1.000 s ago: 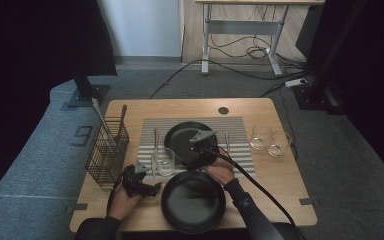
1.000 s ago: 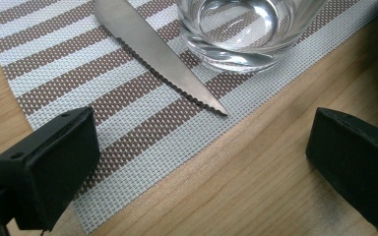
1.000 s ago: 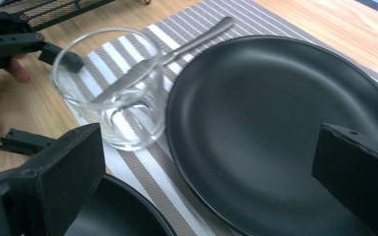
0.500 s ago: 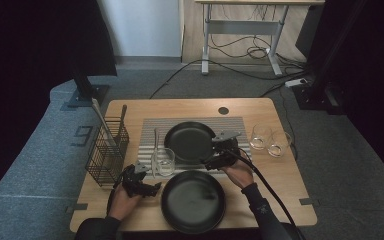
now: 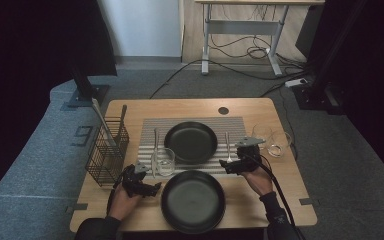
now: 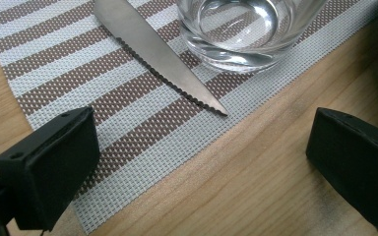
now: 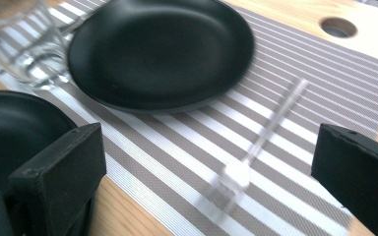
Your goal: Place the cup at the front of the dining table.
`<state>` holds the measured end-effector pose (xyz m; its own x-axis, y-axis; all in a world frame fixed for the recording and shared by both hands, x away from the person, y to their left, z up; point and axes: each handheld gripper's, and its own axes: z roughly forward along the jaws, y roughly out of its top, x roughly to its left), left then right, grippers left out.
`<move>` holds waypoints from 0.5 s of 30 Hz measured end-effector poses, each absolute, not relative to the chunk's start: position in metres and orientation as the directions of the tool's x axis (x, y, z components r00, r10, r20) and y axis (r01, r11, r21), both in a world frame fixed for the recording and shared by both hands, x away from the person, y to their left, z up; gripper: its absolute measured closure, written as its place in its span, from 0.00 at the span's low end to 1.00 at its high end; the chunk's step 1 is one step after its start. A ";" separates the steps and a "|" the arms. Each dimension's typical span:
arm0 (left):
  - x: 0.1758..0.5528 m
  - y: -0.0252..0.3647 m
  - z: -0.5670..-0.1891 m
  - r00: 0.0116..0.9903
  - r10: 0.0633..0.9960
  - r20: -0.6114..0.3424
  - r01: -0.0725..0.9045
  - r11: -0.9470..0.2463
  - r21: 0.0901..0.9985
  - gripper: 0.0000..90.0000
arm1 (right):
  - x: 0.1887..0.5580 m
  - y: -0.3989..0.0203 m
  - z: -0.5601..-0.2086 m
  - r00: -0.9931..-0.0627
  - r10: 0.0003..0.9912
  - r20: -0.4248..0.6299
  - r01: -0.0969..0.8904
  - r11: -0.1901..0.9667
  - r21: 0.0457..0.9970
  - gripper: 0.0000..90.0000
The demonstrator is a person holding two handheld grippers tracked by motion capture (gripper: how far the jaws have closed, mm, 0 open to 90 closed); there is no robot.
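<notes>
Near edge of table [image 5: 290,200]: black plate [image 5: 193,201] sits between both hands, same spot as half second back. Left gripper [image 5: 147,187] unmoved at near-left, jaws apart, empty, hovering over mat [image 6: 128,118] corner; knife [image 6: 157,49] tip just ahead, glass [image 6: 236,29] beyond. Right gripper [image 5: 228,165] has slid back toward near-right, off far plate [image 7: 162,49], jaws wide, empty. Fork [image 7: 261,147] lies on mat between its jaws, blurred. Wire basket [image 5: 107,152] at left edge, two glasses [image 5: 272,142] at right edge, unchanged.
</notes>
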<state>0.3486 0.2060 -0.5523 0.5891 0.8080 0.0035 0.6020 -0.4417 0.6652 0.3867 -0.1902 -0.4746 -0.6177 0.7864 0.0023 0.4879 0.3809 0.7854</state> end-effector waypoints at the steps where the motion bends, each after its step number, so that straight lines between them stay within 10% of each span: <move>1: 0.349 0.206 -0.552 0.588 0.809 0.003 0.602 -0.440 0.666 0.00 | 0.386 -0.194 -0.476 -0.610 0.793 0.000 0.492 0.379 0.784 0.00; 15: 0.349 0.206 -0.552 0.589 0.808 0.003 0.602 -0.441 0.665 0.00 | 0.367 -0.248 -0.509 -0.509 0.861 0.007 0.547 0.318 0.774 0.00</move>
